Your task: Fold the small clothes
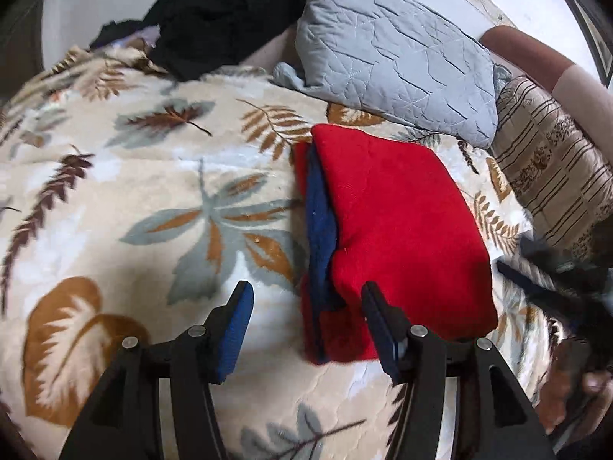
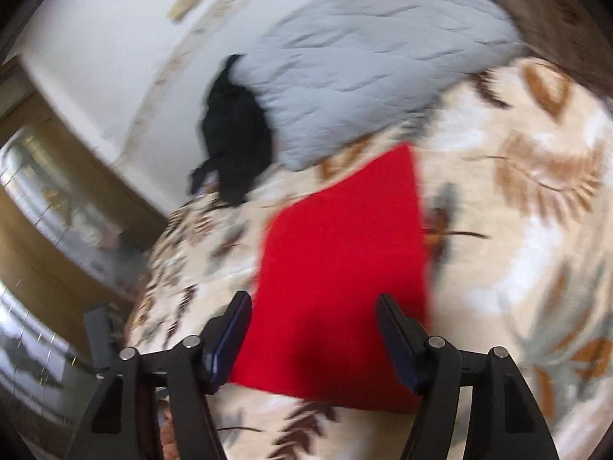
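One folded red knit garment lies flat on the cream bedspread printed with brown and grey leaves, with a dark blue layer showing along its left edge in the left wrist view. From the right wrist view the same red garment appears as a plain red rectangle, blurred. The left gripper hangs above the garment's near left corner with its jaws spread and nothing between the blue pads. The right gripper hangs over the garment's near edge, jaws likewise spread wide, pads clear of the cloth. Beyond the garment rests a pale grey quilted pillow, and to its right a beige cushion with brown stripes. A heap of black clothing lies just left of the grey pillow, against the white wall.
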Available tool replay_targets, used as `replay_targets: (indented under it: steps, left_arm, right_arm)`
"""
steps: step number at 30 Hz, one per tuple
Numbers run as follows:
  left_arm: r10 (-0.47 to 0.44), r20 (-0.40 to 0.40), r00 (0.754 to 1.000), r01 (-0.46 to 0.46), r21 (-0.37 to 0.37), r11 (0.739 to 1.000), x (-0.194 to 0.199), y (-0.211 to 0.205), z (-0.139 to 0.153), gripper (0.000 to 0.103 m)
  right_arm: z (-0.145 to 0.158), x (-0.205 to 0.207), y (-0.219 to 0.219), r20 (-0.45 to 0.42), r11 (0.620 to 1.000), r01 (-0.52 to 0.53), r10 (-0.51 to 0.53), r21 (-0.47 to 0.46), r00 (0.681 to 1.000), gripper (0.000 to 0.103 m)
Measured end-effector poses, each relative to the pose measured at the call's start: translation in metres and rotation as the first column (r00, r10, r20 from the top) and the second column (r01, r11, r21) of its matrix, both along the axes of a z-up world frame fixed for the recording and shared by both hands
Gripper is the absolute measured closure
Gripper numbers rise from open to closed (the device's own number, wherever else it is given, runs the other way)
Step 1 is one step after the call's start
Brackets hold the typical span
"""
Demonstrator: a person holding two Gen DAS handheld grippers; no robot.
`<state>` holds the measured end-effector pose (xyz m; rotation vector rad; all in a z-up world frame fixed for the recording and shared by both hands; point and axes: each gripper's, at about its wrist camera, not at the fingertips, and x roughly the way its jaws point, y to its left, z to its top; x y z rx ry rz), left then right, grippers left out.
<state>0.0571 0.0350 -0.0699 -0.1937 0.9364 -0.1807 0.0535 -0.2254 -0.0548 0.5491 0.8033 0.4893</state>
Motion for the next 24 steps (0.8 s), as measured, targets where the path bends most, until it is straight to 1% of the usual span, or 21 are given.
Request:
replay_targets:
  steps: [1, 2, 3, 4, 5, 6, 7, 9, 12, 16, 19, 20, 22, 24]
  left_arm:
    - [0.008, 0.006, 1.000, -0.008, 0.018, 1.000, -0.006, 0.000, 0.003, 0.041]
    - [0.017, 0.010, 1.000, -0.017, 0.042, 0.999, -0.012, 0.001, 0.006, 0.038]
    - [0.017, 0.014, 1.000, -0.018, 0.057, 0.998, -0.019, 0.004, 0.010, 0.037]
    - [0.018, 0.027, 0.999, -0.020, 0.072, 0.997, -0.025, 0.005, 0.013, 0.037]
    - [0.023, 0.042, 0.999, -0.026, 0.084, 0.996, -0.032, 0.008, 0.016, 0.032]
    - [0.036, 0.057, 0.998, -0.041, 0.101, 0.994, -0.037, 0.008, 0.018, 0.026]
    - [0.049, 0.068, 0.996, -0.056, 0.114, 0.992, -0.042, 0.009, 0.021, 0.026]
    - [0.058, 0.090, 0.994, -0.068, 0.114, 0.991, -0.050, 0.009, 0.025, 0.026]
    - [0.054, 0.082, 0.995, -0.063, 0.120, 0.991, -0.059, 0.006, 0.025, 0.026]
    - [0.069, 0.092, 0.993, -0.082, 0.147, 0.986, -0.072, 0.001, 0.025, 0.026]
    - [0.091, 0.122, 0.988, -0.112, 0.180, 0.977, -0.082, -0.003, 0.023, 0.026]
    - [0.095, 0.133, 0.987, -0.120, 0.202, 0.972, -0.085, -0.007, 0.022, 0.026]
    - [0.096, 0.136, 0.986, -0.125, 0.223, 0.967, -0.088, -0.011, 0.023, 0.026]
    - [0.101, 0.135, 0.986, -0.132, 0.238, 0.962, -0.091, -0.017, 0.028, 0.026]
  right_arm:
    - [-0.011, 0.006, 0.007, -0.043, 1.000, -0.023, 0.024, 0.007, 0.999, 0.019]
    - [-0.032, 0.015, 0.012, -0.133, 1.000, -0.029, 0.029, 0.002, 0.991, 0.019]
    - [-0.045, 0.016, 0.013, -0.197, 1.000, -0.011, 0.012, 0.004, 0.980, 0.019]
    - [-0.045, 0.009, 0.010, -0.178, 0.999, 0.022, -0.017, 0.026, 0.984, 0.020]
    - [-0.036, 0.001, 0.010, -0.140, 0.999, 0.029, -0.025, 0.027, 0.990, 0.020]
    - [-0.027, -0.007, 0.012, -0.116, 1.000, 0.021, -0.019, 0.018, 0.993, 0.020]
    - [-0.018, -0.015, 0.015, -0.099, 1.000, 0.013, -0.013, 0.004, 0.995, 0.020]
    - [-0.004, -0.034, 0.017, -0.054, 0.998, 0.017, -0.020, -0.056, 0.998, 0.020]
    - [0.007, -0.065, 0.020, 0.016, 0.988, 0.030, -0.028, -0.150, 0.999, 0.019]
    - [0.003, -0.106, 0.009, 0.042, 0.970, 0.061, -0.052, -0.234, 0.998, 0.019]
    - [-0.007, -0.131, -0.004, 0.040, 0.953, 0.089, -0.081, -0.289, 0.996, 0.019]
    - [-0.009, -0.137, -0.006, 0.037, 0.948, 0.094, -0.087, -0.305, 0.996, 0.019]
    - [-0.009, -0.141, -0.008, 0.037, 0.941, 0.097, -0.090, -0.325, 0.995, 0.019]
    - [-0.003, -0.141, -0.008, 0.052, 0.926, 0.121, -0.109, -0.357, 0.993, 0.017]
